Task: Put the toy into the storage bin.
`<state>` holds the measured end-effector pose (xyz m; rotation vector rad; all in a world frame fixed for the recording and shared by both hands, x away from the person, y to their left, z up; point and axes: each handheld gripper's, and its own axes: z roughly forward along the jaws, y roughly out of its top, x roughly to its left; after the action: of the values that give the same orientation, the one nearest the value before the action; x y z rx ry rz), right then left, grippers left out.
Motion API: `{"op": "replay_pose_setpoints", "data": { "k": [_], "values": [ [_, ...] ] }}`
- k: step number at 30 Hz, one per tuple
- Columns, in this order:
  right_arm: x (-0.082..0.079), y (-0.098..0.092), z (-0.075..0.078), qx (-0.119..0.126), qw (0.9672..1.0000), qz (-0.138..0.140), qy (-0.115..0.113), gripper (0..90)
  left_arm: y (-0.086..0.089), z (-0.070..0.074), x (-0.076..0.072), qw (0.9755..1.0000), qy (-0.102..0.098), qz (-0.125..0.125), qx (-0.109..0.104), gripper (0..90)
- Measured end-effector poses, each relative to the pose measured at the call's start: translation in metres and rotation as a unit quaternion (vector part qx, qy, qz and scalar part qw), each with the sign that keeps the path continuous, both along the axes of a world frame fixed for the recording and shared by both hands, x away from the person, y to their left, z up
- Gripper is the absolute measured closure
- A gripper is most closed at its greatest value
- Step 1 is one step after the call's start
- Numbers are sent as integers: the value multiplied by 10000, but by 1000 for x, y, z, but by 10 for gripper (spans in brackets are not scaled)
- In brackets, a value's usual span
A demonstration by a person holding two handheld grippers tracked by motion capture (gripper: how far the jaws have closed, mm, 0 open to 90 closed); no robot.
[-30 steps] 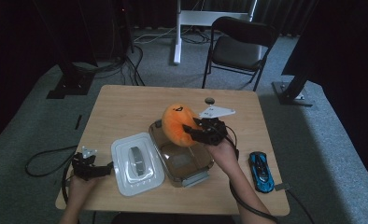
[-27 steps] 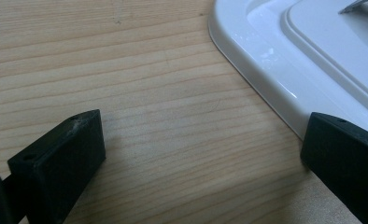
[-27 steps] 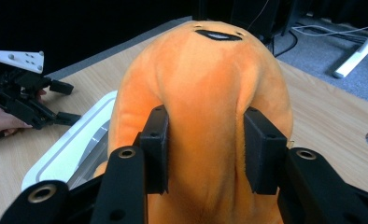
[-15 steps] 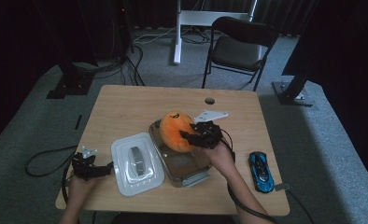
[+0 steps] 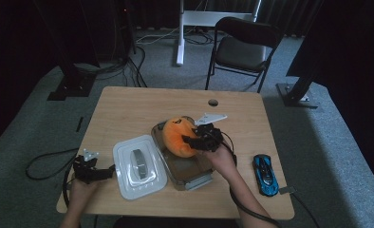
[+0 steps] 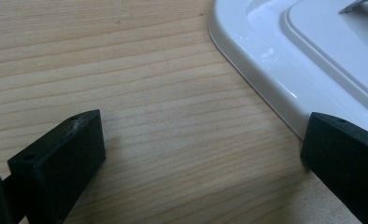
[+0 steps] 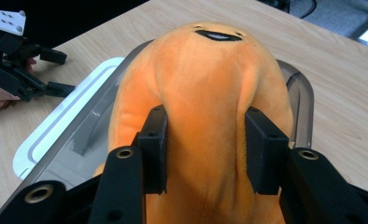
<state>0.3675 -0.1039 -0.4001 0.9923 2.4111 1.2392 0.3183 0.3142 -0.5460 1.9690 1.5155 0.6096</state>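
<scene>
An orange plush toy [image 5: 178, 135] with a small black face hangs over the far end of a grey metal container [image 5: 194, 175] at the middle of the table. My right gripper [image 5: 195, 141] comes at it from the right and is shut on it. In the right gripper view both pads dent the plush toy [image 7: 201, 84], with the container's rim [image 7: 304, 93] below it. My left gripper [image 5: 102, 172] rests low at the table's front left, open, its jaws wide apart over bare wood [image 6: 163, 107] beside the white lid [image 6: 313, 56].
The white lid [image 5: 138, 166] with a metal handle lies flat just left of the container. A blue toy car [image 5: 265, 173] sits near the table's right front edge. A cable hole [image 5: 213, 102] marks the far side. A chair [image 5: 244, 45] stands beyond the table.
My right gripper has sunk with the orange plush toy, bringing it lower over the container. The left gripper has stayed where it was.
</scene>
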Motion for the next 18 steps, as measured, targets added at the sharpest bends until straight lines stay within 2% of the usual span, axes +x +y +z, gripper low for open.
{"op": "replay_pose_setpoints", "data": {
  "k": [7,18],
  "values": [
    [3,1,-4,-27,10000,2,65,545,0,0,0,10000,-1,-1,3,2],
    [6,5,-9,-70,9994,94,335,486,0,0,0,10000,-6,2,-1,2]
  ]
}}
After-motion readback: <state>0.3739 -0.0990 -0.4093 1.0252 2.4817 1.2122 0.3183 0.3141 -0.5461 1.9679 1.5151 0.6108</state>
